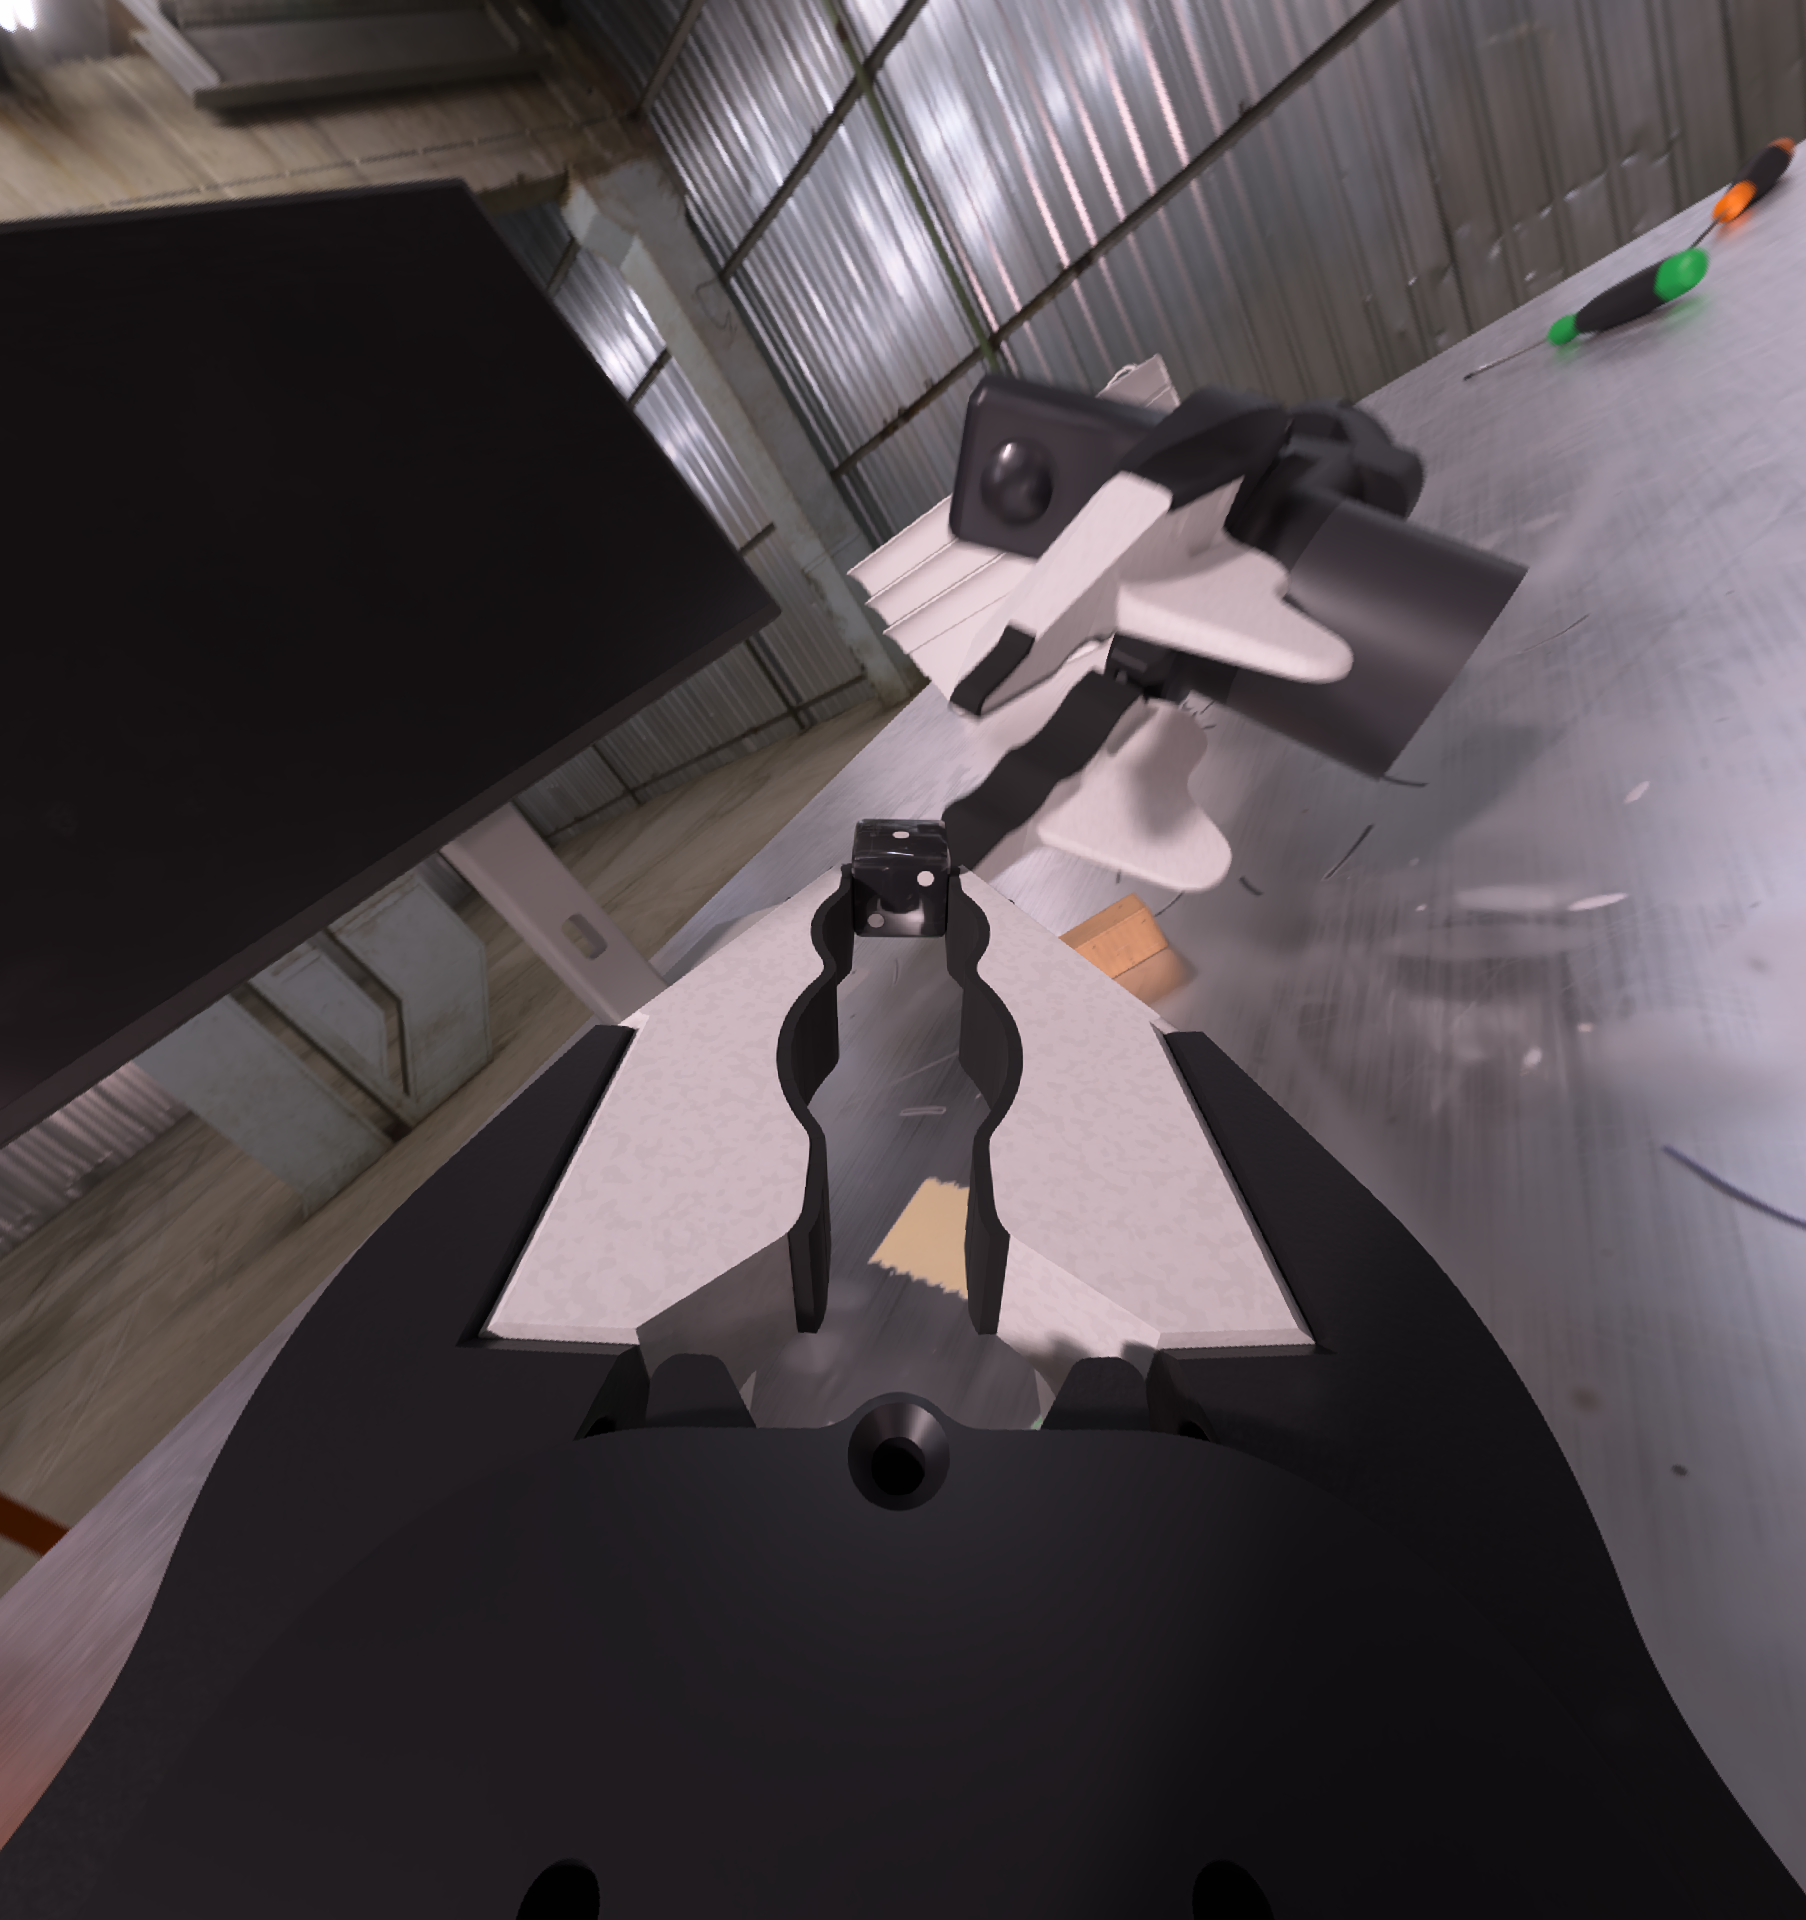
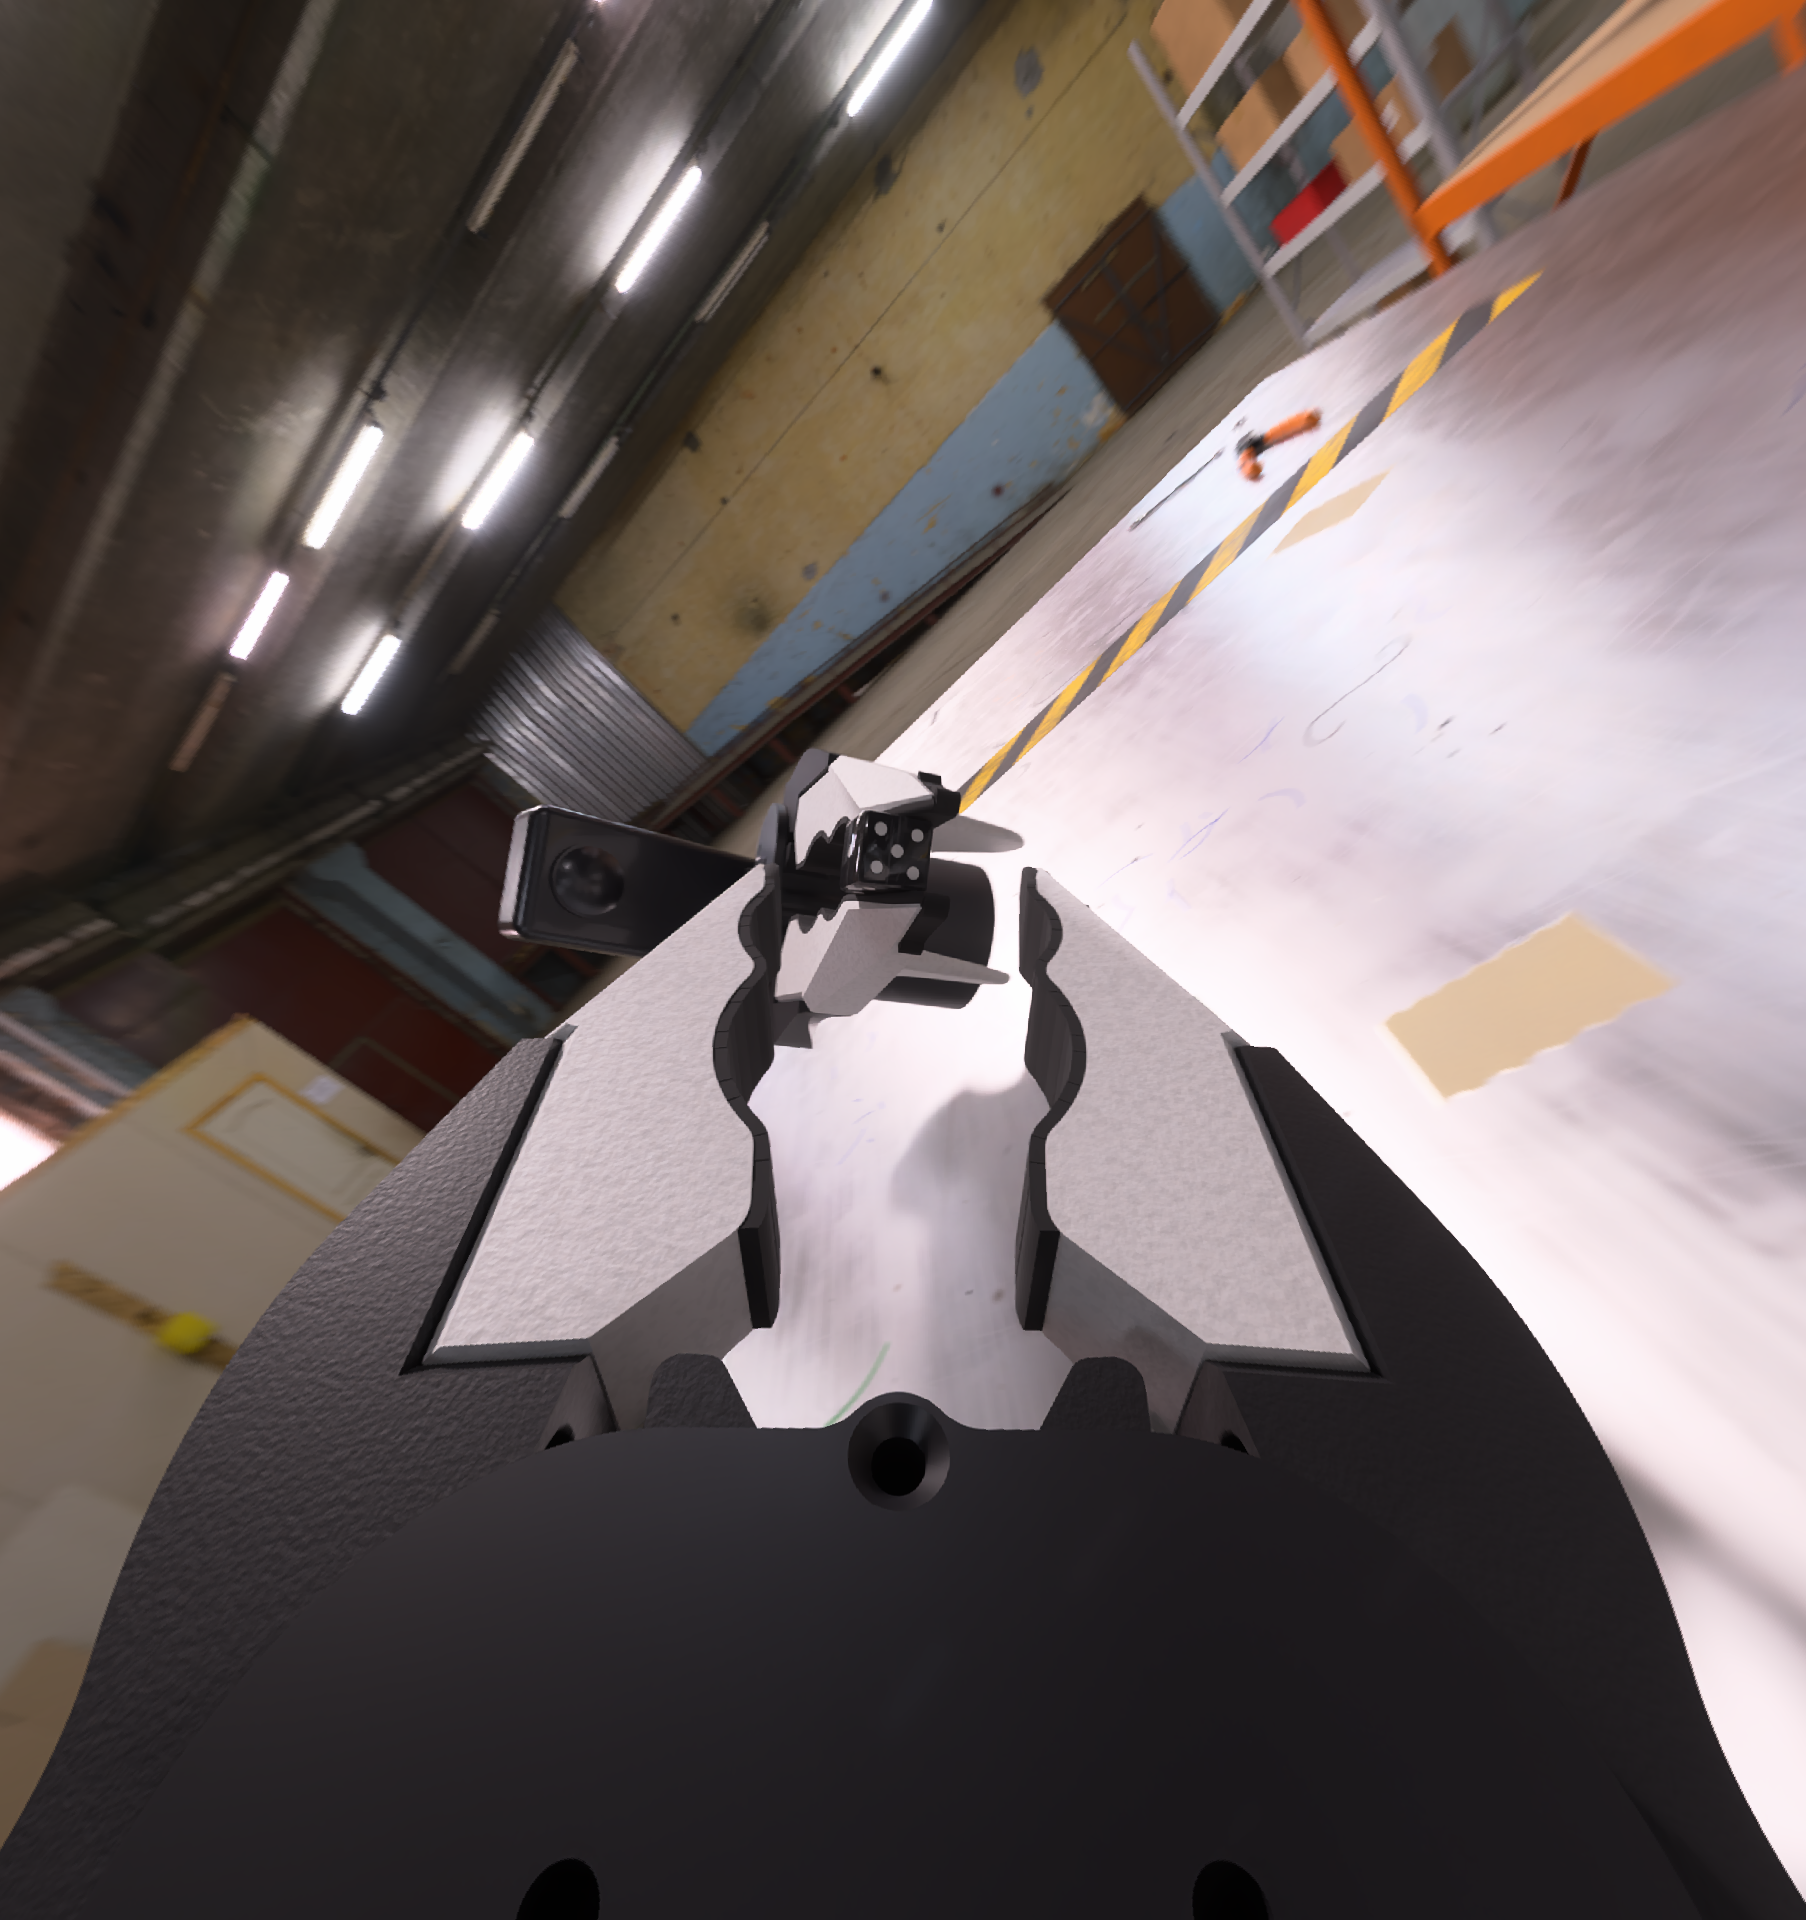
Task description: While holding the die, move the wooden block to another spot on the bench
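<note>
Left wrist view: left tongs gripped the black die above the surface; the wooden block lay just beyond. Right tongs stood wide, empty.

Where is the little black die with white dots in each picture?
Left wrist view: the die sits at the centre, a bit above the middle, pinched between the tips of the left hand-held gripper.
Right wrist view: the die is near the centre, above the middle, farther off, in that same gripper, beyond the open right hand-held gripper.
Shared landmark: the pale scratched bench, which fills the right side of both views.
</note>
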`<state>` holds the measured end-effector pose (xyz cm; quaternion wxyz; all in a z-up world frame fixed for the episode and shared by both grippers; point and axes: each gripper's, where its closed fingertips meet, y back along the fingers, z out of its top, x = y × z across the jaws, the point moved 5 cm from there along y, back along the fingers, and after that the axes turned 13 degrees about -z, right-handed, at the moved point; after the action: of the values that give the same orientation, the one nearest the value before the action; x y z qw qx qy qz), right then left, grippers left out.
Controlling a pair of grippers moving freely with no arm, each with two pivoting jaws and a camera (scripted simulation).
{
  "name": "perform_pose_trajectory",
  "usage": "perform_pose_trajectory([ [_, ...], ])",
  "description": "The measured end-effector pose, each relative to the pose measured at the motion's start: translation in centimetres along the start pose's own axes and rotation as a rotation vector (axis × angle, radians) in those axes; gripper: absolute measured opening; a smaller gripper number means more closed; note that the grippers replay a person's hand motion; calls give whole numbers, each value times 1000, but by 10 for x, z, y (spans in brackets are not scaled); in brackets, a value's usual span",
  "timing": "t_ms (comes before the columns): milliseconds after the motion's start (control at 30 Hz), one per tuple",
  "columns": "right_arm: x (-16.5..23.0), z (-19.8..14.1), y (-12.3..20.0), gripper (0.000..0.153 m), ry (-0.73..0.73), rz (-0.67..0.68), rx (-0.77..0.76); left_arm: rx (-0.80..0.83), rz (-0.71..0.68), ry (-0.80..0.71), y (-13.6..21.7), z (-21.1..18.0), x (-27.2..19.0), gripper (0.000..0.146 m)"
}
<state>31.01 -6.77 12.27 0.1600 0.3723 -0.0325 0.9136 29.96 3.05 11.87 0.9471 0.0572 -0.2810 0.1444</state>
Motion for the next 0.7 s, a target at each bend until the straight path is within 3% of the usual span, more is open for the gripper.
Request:
perform_pose_trajectory([
  [100,-12,19,23,53,144,-118,-45,38,32,33,6,-7,9,16],
  [167,-33,34,52,54,318,-330,-40,60,52,94,12,-13,17,16],
  [267,-61,35,85,55,551,-574,149,78,32,198,18,-21,25,16],
  [400,-84,11,100,46,737,-683,565,57,-41,269,20,-25,26,16],
  [467,-92,5,101,47,774,-726,669,51,-52,265,21,-26,25,16],
  [700,-90,11,88,46,791,-732,630,72,-79,220,17,-27,20,16],
])
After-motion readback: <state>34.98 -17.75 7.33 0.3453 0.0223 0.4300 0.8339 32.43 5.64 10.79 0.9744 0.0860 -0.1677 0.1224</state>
